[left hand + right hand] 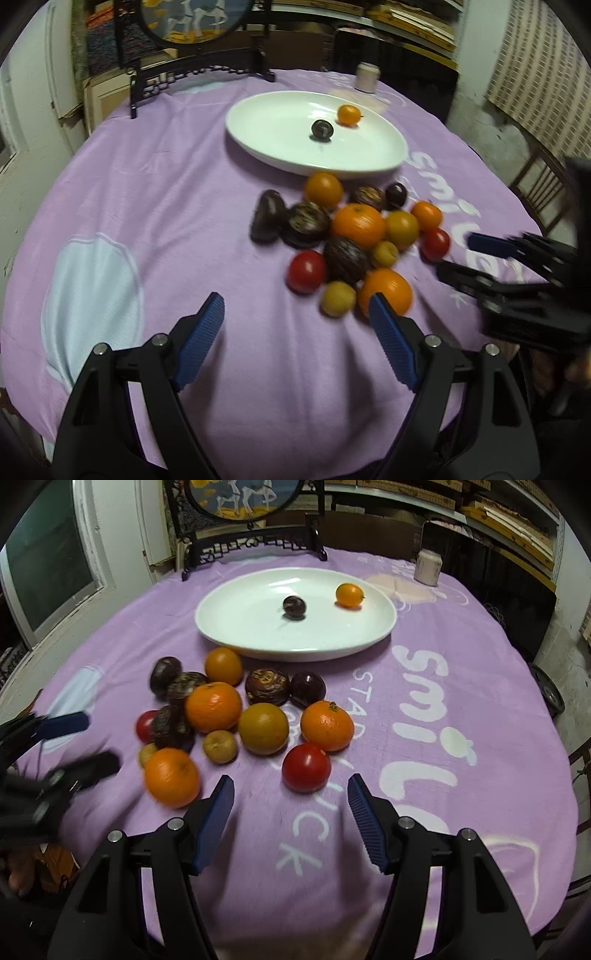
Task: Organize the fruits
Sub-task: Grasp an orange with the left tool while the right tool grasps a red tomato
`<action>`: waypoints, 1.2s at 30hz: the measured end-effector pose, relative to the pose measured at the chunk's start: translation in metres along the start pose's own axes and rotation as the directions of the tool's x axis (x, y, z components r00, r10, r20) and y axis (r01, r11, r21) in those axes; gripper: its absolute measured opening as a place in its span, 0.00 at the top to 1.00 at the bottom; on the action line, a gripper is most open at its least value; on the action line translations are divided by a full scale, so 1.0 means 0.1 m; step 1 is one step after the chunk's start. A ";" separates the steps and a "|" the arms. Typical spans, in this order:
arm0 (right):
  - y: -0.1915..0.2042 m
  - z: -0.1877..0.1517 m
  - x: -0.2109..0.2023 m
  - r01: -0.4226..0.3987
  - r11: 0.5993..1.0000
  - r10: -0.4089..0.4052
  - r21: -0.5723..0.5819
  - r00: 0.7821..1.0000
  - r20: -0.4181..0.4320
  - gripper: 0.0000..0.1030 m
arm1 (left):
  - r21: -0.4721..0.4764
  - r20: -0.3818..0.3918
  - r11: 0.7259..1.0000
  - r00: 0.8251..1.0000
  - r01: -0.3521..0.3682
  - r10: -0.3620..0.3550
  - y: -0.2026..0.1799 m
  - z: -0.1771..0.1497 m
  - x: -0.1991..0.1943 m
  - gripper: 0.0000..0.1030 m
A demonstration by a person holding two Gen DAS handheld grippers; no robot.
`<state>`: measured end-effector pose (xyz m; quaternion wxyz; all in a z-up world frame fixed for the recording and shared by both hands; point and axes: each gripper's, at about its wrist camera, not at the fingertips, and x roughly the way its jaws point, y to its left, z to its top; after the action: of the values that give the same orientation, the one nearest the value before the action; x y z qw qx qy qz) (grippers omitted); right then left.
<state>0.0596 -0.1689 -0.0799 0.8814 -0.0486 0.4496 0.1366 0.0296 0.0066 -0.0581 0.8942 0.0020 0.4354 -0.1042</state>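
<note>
Purple tablecloth (480,686): white lettering reads "smil…", the smaller print below it partly legible ("STA…", "…UCK"). White plate (236,627), the landmark, holds one dark plum (294,607) and one small orange fruit (349,595). Fruit pile (221,716) of oranges, tomatoes and dark fruits lies just in front of the plate. Pale jar (427,568) behind the plate, label unreadable. Left gripper (295,325) and right gripper (290,801), in front of the pile: jaws released, holding nothing
</note>
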 end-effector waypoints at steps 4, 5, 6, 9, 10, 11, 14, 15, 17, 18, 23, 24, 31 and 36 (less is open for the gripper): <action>-0.07 0.02 0.24 0.001 1.000 0.000 0.016 1.000 -0.022 0.69 | 0.020 -0.022 0.999 0.999 0.037 -0.036 -0.11 -0.06 0.00 0.20; -0.09 0.03 0.24 0.004 1.000 -0.004 0.019 1.000 -0.018 0.70 | 0.025 -0.024 0.999 0.999 0.042 -0.041 -0.13 -0.07 0.01 0.20; -0.10 0.03 0.22 0.001 1.000 0.000 0.022 1.000 -0.019 0.70 | 0.034 -0.028 0.998 0.999 0.048 -0.047 -0.17 -0.07 0.01 0.20; -0.14 -0.03 0.12 -0.015 0.999 0.015 0.039 1.000 -0.010 0.70 | 0.060 -0.027 0.996 0.997 0.069 -0.067 -0.30 -0.09 0.02 0.20; -0.16 -0.06 0.08 -0.010 0.999 0.010 0.043 1.000 -0.005 0.70 | 0.067 -0.026 0.995 0.997 0.078 -0.076 -0.34 -0.08 0.02 0.20; -0.19 -0.10 0.04 0.001 0.999 -0.001 0.046 1.000 0.001 0.70 | 0.071 -0.027 0.994 0.997 0.081 -0.079 -0.37 -0.07 0.04 0.20; -0.29 -0.21 -0.05 0.015 0.998 -0.016 0.064 1.000 0.010 0.70 | 0.086 -0.038 0.993 0.996 0.082 -0.079 -0.49 -0.05 0.11 0.22; -0.32 -0.24 -0.07 0.011 0.997 -0.012 0.073 1.000 0.012 0.70 | 0.090 -0.041 0.993 0.996 0.082 -0.079 -0.52 -0.04 0.14 0.22; -0.37 -0.30 -0.12 0.002 0.996 -0.003 0.086 1.000 0.018 0.70 | 0.096 -0.048 0.992 0.996 0.083 -0.078 -0.58 -0.02 0.19 0.24; -0.39 -0.32 -0.14 -0.003 0.996 0.001 0.091 1.000 0.023 0.70 | 0.101 -0.056 0.991 0.995 0.083 -0.078 -0.62 -0.01 0.23 0.25; -0.49 -0.41 -0.21 -0.025 0.993 0.021 0.112 0.999 0.039 0.70 | 0.132 -0.040 0.991 0.999 0.024 -0.019 -0.76 0.04 0.33 0.26; -0.50 -0.42 -0.21 -0.029 0.993 0.025 0.115 0.999 0.039 0.70 | 0.134 -0.033 0.991 0.999 0.017 -0.013 -0.77 0.05 0.34 0.30; -0.50 -0.45 -0.23 -0.054 0.992 0.049 0.112 0.998 0.044 0.70 | 0.145 -0.020 0.989 1.000 -0.013 0.016 -0.81 0.07 0.33 0.63; -0.45 -0.44 -0.21 -0.056 0.993 0.052 0.109 0.998 0.036 0.70 | 0.173 -0.080 0.984 0.996 -0.027 0.042 -0.82 -0.05 0.46 0.46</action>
<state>0.0261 -0.2255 -0.0908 0.8859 0.0142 0.4431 0.1364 0.0381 -0.0821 -0.0898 0.8734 0.0911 0.4615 -0.1258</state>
